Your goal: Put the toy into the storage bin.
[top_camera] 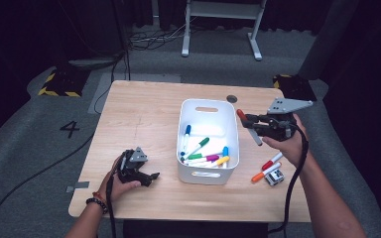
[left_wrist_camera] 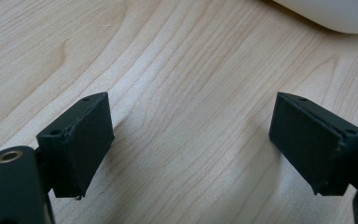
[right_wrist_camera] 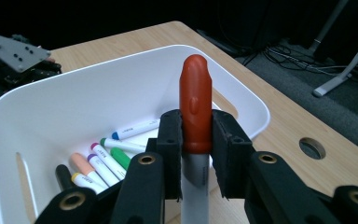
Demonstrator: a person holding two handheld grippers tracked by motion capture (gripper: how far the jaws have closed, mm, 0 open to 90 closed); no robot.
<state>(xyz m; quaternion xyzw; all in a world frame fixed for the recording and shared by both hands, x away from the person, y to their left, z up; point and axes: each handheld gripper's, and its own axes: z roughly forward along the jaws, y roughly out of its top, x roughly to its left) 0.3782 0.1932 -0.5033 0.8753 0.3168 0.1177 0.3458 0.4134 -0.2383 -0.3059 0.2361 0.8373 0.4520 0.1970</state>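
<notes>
My right gripper (top_camera: pixel 248 122) hangs in the air just right of the white bin (top_camera: pixel 213 177), shut on a red-capped marker (top_camera: pixel 249 130) that slants down from its jaws. In the right gripper view that red-capped marker (right_wrist_camera: pixel 196 112) stands upright between the pads, my right gripper (right_wrist_camera: pixel 196 142) pointing over the white bin (right_wrist_camera: pixel 51 112). Several coloured markers (top_camera: pixel 204 153) lie in the bin. My left gripper (top_camera: pixel 149 178) rests on the table left of the bin, open; in the left gripper view my left gripper (left_wrist_camera: pixel 191 140) has only bare wood between its jaws.
Two more markers, an orange-capped one (top_camera: pixel 261 174) and a red-capped one (top_camera: pixel 272 161), lie on the table (top_camera: pixel 144 119) right of the bin beside a small white and black object (top_camera: pixel 274 177). A round hole (top_camera: pixel 232 98) is in the tabletop behind the bin.
</notes>
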